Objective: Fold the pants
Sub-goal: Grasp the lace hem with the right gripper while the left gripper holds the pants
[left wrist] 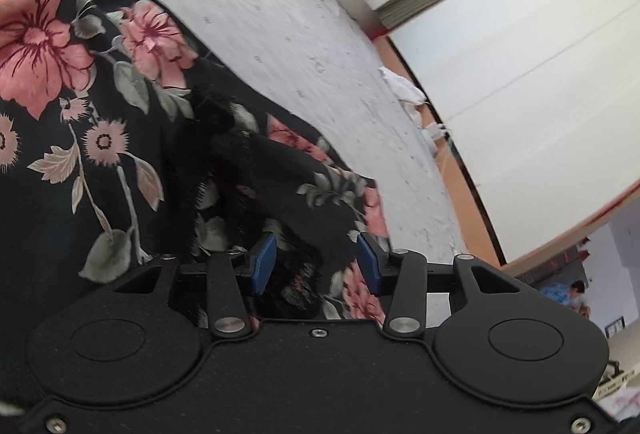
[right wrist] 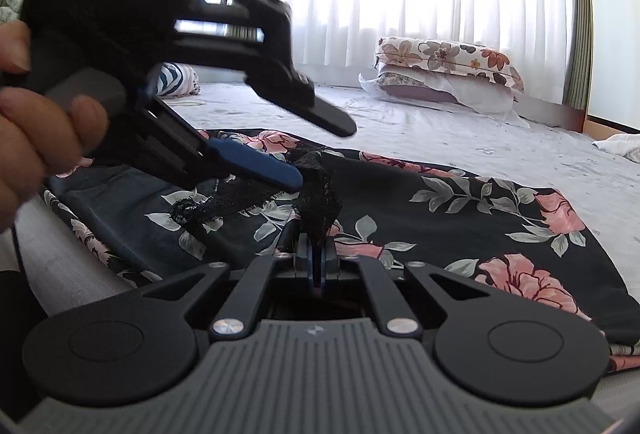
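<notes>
The pants (left wrist: 100, 137) are black with pink flowers and a black lace trim, lying on a white bedsheet (left wrist: 280, 33). My left gripper (left wrist: 316, 262) is open, its blue pads (left wrist: 264, 262) wide apart over a raised fold of the fabric. In the right wrist view the pants (right wrist: 460, 218) spread across the bed. My right gripper (right wrist: 317, 258) is shut on the black lace trim (right wrist: 320, 201). The left gripper (right wrist: 312, 157) hangs open just above that trim, one blue pad (right wrist: 256, 161) touching the lace.
Stacked floral pillows (right wrist: 444, 73) lie at the head of the bed before bright curtains. A striped cushion (right wrist: 176, 79) sits far left. A white cloth (right wrist: 620, 145) lies at the bed's right edge. A white wall (left wrist: 520, 53) borders the bed.
</notes>
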`<state>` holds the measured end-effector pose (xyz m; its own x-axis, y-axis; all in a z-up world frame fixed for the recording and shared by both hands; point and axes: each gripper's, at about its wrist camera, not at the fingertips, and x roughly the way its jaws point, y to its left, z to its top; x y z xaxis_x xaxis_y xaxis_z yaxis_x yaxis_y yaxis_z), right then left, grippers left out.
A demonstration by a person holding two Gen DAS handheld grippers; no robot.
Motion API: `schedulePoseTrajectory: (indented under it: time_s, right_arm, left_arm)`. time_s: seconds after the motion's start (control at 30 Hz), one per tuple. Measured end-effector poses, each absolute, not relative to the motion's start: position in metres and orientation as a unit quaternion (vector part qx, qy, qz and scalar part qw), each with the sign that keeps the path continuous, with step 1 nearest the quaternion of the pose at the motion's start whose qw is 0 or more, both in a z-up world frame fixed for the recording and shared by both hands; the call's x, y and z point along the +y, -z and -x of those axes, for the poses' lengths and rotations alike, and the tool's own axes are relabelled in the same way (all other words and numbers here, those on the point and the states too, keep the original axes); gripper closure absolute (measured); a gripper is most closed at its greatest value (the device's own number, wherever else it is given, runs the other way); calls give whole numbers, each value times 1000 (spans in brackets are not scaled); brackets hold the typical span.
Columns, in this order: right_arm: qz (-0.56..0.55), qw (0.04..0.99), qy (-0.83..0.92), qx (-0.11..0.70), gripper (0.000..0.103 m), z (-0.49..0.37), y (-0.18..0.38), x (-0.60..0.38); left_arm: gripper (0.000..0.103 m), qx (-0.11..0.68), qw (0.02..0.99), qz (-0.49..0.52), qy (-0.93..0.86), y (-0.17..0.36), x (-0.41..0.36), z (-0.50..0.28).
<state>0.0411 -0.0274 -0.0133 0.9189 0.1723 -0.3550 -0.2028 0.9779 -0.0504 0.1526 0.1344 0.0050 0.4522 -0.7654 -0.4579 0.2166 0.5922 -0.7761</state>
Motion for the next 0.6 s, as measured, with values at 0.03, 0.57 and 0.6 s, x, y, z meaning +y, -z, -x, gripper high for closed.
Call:
schedulePoseTrajectory:
  time_s: [0.03, 0.57, 0.6]
  right_arm:
    - [46, 979, -96, 177, 96, -40, 14, -26]
    - [56, 978, -97, 177, 92, -39, 13, -23]
    - [56, 978, -98, 177, 92, -39, 13, -23]
  left_arm:
    - [62, 420, 785, 335, 308, -1, 135, -158]
    - [62, 398, 768, 409, 290, 13, 143, -229]
    - [62, 396, 771, 406, 291, 11, 142, -230]
